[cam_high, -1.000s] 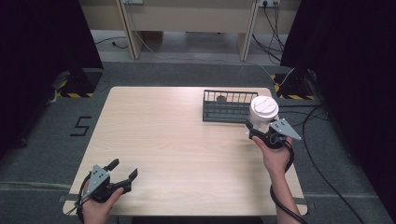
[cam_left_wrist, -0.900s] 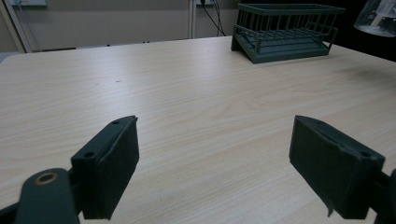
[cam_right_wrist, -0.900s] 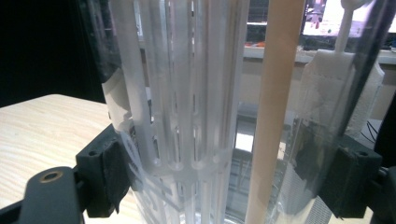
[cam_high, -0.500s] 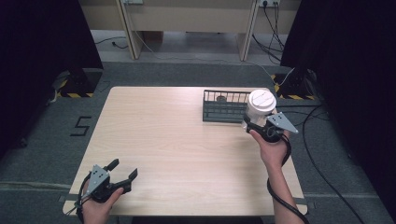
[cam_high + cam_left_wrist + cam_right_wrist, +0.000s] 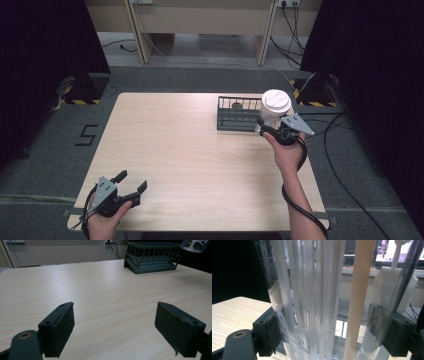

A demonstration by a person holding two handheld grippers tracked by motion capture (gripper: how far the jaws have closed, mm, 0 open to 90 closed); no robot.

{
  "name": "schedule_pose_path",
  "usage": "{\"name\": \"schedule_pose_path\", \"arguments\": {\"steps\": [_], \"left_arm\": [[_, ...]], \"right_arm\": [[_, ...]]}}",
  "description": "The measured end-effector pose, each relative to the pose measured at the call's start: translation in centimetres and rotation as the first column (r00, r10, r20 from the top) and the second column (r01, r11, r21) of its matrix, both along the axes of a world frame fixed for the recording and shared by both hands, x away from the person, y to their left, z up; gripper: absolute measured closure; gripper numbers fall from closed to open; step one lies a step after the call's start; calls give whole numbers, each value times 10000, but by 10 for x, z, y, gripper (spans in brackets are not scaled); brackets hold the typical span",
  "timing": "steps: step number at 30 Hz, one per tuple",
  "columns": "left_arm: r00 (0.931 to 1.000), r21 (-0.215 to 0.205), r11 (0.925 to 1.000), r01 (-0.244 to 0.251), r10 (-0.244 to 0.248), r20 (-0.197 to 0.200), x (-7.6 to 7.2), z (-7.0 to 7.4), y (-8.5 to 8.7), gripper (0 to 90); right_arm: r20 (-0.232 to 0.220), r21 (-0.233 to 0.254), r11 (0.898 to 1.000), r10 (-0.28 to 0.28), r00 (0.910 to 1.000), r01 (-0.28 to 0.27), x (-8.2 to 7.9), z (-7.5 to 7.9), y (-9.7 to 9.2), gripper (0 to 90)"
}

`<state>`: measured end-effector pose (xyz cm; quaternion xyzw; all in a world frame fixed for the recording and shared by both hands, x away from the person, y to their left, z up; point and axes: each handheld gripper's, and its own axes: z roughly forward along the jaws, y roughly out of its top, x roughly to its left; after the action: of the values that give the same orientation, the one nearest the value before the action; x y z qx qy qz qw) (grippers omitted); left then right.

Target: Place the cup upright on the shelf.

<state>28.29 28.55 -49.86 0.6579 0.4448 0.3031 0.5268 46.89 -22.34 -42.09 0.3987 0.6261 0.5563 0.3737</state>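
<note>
a: what has changed? we see the right gripper [image 5: 272, 129] pinching the clear lidded cup [image 5: 276, 106], now carried farther toward the wire basket [image 5: 239, 114] than a second ago.

b: we judge placement near. the left gripper [image 5: 131, 186] rests spread at the table [image 5: 190, 150] edge.
</note>
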Motion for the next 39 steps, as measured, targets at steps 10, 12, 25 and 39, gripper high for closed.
{"name": "schedule_pose_path", "arguments": {"steps": [10,12,25,39], "left_arm": [[10000,-25,10000,-4,4,-4,0,0,0,157],[10000,-18,10000,-4,4,-4,0,0,0,157],[10000,-46,10000,-31,31,-16,1,0,0,156],[10000,-84,10000,-34,34,-15,1,-1,0,157]], "right_arm": [[23,-9,10000,-33,10000,33,10,7,4,183],[48,3,10000,-37,10000,37,11,8,4,183],[79,9,10000,-23,10000,23,25,16,9,183],[75,19,10000,-46,10000,45,42,25,17,183]]}}
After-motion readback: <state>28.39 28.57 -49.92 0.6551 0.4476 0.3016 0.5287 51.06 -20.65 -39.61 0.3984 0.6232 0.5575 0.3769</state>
